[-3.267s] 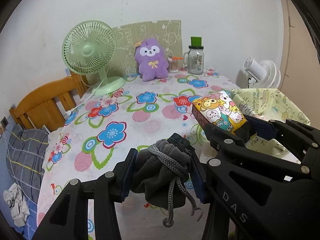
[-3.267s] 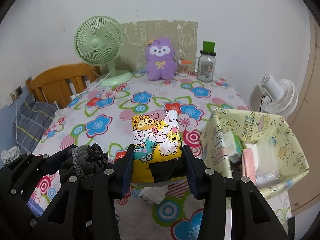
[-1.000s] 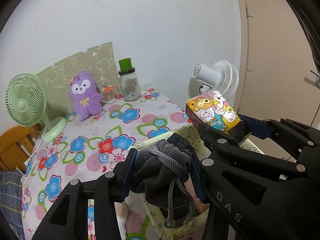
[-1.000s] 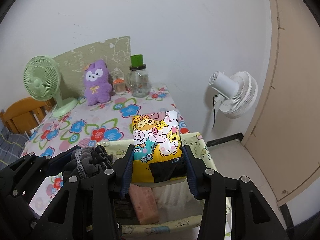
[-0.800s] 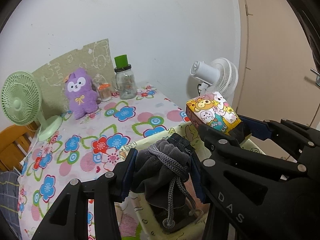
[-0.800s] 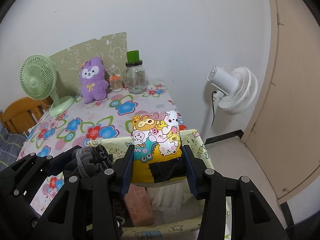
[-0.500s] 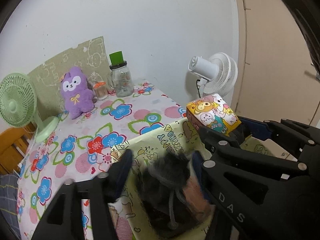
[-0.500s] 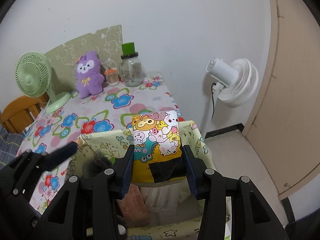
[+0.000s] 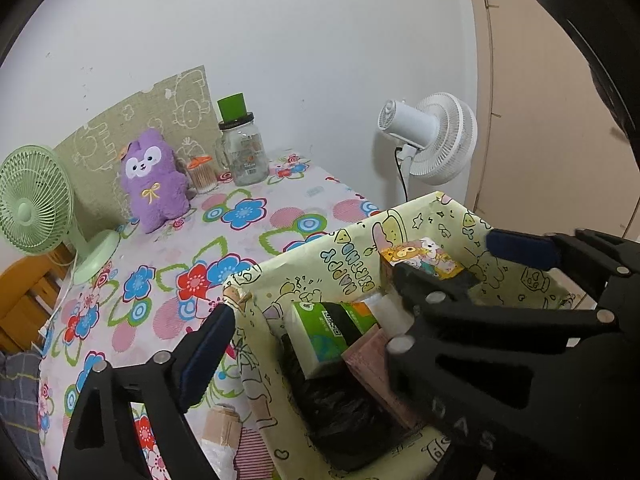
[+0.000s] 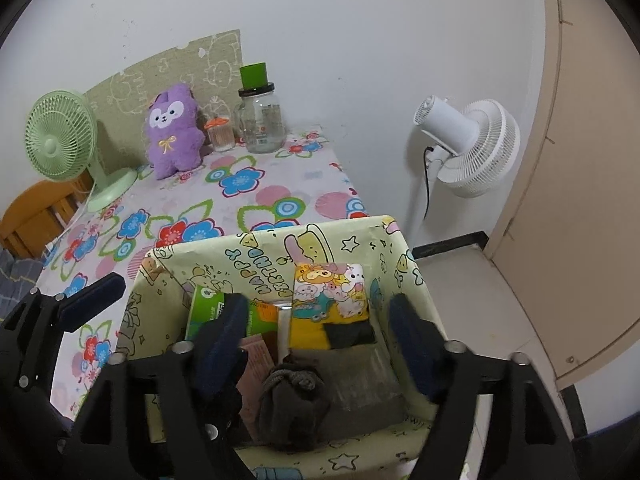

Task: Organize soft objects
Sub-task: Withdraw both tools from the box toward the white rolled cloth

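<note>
Seen only from right wrist: grey pouch (image 10: 294, 406) in box (image 10: 356, 236), under wide-open right gripper (image 10: 318, 312). Left gripper (image 9: 308, 304) wide open too.

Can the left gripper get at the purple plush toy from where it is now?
Probably yes. The left gripper is open and empty over the box, and the flowered table between it and the plush toy looks free of obstacles.

Both wrist views above shared bin (image 9: 352, 256)

Floral-clothed table (image 10: 276, 196) — green fan (image 10: 64, 140), purple plush (image 10: 174, 132), glass jar (image 10: 262, 120) resting on it.
</note>
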A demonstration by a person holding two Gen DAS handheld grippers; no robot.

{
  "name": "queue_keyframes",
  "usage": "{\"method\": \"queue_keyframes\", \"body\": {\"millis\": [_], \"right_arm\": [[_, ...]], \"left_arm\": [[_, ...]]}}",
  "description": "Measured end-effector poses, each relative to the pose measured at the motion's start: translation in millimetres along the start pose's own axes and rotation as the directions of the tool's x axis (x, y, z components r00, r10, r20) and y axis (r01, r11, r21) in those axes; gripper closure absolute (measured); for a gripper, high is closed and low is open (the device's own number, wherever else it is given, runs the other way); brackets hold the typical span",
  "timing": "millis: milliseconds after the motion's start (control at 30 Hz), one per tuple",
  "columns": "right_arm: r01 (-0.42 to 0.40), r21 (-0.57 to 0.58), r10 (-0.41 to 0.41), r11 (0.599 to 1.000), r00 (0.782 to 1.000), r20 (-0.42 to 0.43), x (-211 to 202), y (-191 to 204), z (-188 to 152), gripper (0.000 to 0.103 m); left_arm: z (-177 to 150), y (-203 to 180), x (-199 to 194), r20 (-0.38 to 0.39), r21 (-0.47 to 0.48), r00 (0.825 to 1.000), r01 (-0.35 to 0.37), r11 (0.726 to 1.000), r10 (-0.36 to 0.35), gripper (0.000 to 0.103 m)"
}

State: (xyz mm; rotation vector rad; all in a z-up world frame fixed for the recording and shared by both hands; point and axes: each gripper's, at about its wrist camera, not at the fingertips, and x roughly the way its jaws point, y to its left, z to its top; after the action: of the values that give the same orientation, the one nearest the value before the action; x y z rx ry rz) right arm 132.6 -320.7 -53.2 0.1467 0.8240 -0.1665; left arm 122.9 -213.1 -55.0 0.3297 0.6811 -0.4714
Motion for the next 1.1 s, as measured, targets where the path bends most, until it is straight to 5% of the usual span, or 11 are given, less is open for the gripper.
{"method": "queue_keyframes", "body": {"millis": [1100], "right_arm": [[-0.059,-0.079,0.068,0.995,0.991,0.113,-66.4,86.5,-34.2,0.022]], "left_arm": [[-51.4,57.6,-75.1,0.066,-0.079,0.996,-0.061,0.995,0.066,0.007]]}}
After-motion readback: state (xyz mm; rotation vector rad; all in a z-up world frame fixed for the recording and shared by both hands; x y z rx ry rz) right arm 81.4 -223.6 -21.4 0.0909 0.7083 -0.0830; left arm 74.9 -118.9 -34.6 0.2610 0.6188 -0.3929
